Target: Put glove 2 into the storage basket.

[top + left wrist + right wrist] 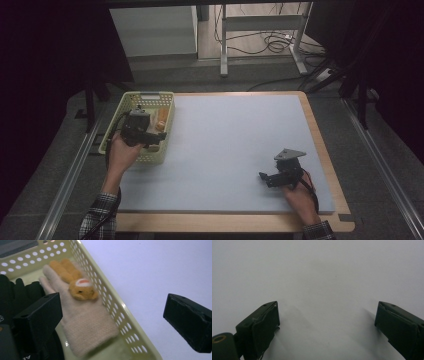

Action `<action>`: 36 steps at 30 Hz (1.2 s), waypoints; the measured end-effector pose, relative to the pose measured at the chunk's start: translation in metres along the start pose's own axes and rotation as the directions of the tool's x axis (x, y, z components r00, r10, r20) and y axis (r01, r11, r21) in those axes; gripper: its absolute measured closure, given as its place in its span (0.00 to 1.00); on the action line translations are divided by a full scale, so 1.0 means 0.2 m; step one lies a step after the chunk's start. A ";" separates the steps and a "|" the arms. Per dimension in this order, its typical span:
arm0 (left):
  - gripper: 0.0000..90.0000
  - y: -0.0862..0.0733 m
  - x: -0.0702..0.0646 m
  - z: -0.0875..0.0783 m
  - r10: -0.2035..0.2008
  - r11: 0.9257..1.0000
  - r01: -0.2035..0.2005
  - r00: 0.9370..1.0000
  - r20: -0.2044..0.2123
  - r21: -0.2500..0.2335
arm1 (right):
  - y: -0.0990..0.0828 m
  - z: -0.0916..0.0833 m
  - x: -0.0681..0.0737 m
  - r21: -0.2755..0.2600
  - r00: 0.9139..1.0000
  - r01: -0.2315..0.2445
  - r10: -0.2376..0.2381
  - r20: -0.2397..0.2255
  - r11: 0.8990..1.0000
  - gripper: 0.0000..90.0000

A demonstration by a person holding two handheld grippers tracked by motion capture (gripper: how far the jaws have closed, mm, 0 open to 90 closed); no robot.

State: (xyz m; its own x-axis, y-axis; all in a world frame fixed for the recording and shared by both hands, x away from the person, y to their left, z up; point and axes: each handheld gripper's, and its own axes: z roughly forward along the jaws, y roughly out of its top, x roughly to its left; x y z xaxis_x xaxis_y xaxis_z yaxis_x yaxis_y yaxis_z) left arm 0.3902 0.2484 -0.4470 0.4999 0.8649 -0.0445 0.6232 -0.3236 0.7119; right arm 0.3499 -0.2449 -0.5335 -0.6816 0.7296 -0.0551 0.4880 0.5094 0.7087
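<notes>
Glove [85, 322] beneath left gripper's [112, 322] spread jaws.

Left gripper [141, 126] over yellow basket [121, 107]

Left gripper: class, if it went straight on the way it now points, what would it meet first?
Probably the beige glove with the orange plush animal on it, lying in the pale yellow basket. The left gripper is open, its jaws straddling the basket wall, so the wall might touch first; depth is unclear.

Glove [85, 322] in basket [117, 307], table's left.
</notes>
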 end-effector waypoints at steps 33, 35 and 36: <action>0.03 -0.02 -0.29 0.06 0.101 0.994 -0.097 0.989 0.105 -0.040 | 0.00 0.00 0.00 0.000 1.000 0.000 0.000 0.001 1.000 0.06; 0.03 -0.03 -0.31 0.07 0.107 0.994 -0.103 0.988 0.112 -0.042 | 0.00 0.00 0.00 0.000 1.000 0.000 0.000 0.001 1.000 0.06; 0.03 -0.03 -0.32 0.07 0.109 0.993 -0.104 0.987 0.115 -0.048 | 0.00 0.00 0.00 0.000 1.000 0.000 0.000 0.001 1.000 0.06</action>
State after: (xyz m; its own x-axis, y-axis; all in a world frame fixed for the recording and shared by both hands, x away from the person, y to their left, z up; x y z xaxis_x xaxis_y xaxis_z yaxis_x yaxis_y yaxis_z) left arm 0.3637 0.1894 -0.4582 0.6302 0.7750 -0.0468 0.5385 -0.3928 0.7454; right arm 0.3498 -0.2449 -0.5335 -0.6815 0.7297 -0.0557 0.4877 0.5096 0.7089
